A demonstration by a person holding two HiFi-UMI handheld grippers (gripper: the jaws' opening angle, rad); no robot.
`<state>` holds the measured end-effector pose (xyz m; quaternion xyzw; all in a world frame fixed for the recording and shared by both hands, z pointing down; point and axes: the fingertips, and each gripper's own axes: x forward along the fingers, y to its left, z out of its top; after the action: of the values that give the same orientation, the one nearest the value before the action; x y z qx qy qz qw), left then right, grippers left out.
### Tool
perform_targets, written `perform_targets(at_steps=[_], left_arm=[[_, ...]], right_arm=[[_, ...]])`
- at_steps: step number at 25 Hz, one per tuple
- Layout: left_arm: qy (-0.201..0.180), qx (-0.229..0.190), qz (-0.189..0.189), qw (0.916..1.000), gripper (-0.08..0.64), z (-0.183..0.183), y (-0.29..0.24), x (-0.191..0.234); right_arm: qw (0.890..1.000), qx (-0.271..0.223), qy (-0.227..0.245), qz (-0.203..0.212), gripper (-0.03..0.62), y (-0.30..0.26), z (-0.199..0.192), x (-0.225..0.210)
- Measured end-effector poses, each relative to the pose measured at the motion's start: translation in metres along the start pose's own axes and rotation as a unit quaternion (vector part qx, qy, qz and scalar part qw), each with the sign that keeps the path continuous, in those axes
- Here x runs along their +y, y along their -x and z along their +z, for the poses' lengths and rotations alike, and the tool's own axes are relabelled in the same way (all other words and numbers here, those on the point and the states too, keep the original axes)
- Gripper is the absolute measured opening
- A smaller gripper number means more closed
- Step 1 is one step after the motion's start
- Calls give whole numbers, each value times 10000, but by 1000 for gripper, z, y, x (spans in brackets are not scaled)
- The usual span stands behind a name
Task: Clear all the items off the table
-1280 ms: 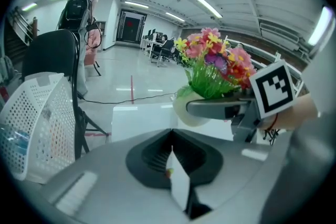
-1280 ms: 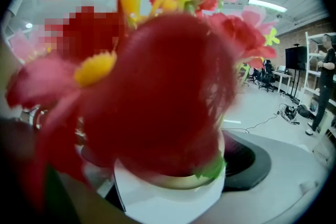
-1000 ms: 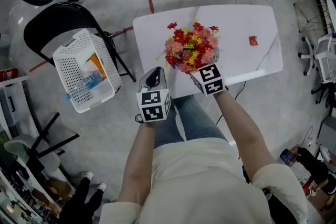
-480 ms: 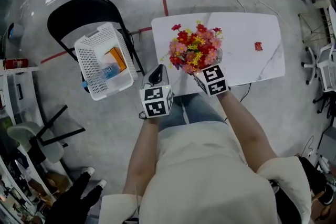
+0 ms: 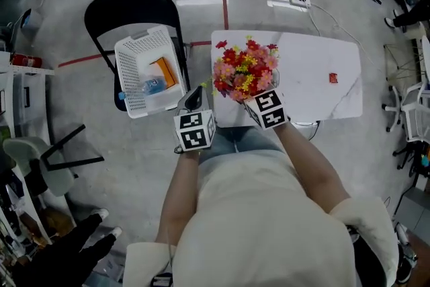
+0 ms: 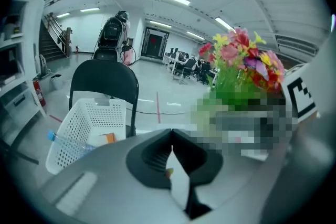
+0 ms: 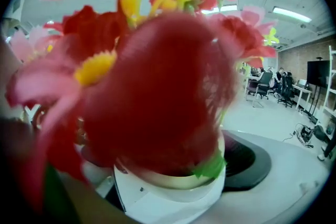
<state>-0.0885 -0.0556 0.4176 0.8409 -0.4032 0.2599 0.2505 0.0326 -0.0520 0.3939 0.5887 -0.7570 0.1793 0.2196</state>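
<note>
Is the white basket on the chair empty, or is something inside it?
Not empty: the head view shows a clear bottle and an orange item inside the white basket.

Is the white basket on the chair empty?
No, the head view shows a water bottle and an orange item lying inside the basket on the black chair.
</note>
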Motion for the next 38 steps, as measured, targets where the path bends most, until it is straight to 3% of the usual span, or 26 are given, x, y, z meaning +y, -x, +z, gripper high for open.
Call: perform_targets(at_steps=[15, 38], left_arm=[[584, -192, 725, 9955, 9, -5, 37, 99], [1240, -192, 1331, 9831, 9, -21, 49, 199]], right_arm=[[9965, -76, 400, 726, 597, -65, 47, 80], [9838, 183, 804, 1594, 597, -166, 69, 172]])
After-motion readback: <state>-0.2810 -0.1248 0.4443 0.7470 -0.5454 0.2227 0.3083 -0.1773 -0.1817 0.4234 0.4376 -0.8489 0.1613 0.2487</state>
